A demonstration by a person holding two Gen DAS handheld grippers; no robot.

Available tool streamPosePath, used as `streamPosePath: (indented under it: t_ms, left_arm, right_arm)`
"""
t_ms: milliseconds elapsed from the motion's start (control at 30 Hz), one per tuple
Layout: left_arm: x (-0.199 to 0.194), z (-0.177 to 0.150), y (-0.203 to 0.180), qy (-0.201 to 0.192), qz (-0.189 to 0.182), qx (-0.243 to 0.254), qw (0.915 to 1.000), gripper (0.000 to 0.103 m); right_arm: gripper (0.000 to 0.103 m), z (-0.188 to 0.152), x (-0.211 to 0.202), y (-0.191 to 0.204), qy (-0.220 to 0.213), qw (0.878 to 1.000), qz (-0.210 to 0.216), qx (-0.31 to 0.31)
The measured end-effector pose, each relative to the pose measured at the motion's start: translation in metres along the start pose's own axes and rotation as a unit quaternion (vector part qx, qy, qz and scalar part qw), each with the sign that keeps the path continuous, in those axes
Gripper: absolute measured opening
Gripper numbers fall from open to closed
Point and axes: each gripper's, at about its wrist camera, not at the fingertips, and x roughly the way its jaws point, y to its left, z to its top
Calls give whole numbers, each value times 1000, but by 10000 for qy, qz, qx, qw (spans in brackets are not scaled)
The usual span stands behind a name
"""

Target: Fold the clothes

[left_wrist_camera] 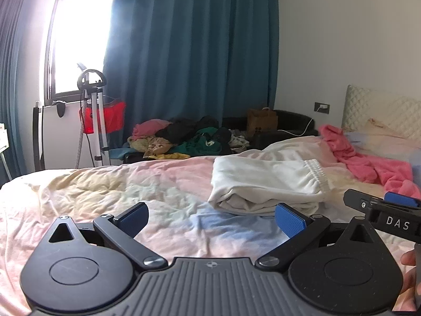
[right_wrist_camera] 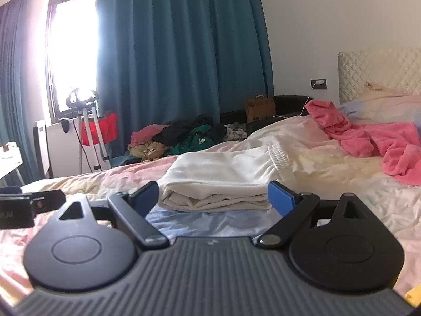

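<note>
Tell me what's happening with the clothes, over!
Left gripper open, empty. Right gripper open, empty, facing the folded white pants on the bed. Pink garment unfolded near the headboard. Nothing in the way.

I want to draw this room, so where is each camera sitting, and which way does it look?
Left wrist: sits on the open left gripper, low over the bed, facing the window; a hand and the right gripper show at right.
Right wrist: sits on the open right gripper, aimed at the folded white garment; the left gripper's tip shows at left.
Both share: the garment, blue curtain, pink clothing, clothes pile.
</note>
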Motion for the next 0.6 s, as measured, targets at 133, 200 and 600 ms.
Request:
streamPosePath:
  t_ms: [133, 200, 600]
  left_arm:
    - [2, -4, 5, 31, 65, -7, 10000, 103]
    - [5, -5, 8, 50, 62, -65, 9999, 103]
    - [7, -5, 10, 64, 90, -145, 9998, 103]
  right_arm:
    - [91, -3, 7, 1, 88, 10000, -42, -20]
    - [91, -4, 9, 1, 140, 9999, -63, -14]
    - [91, -5, 13, 2, 273, 9996, -40, -35]
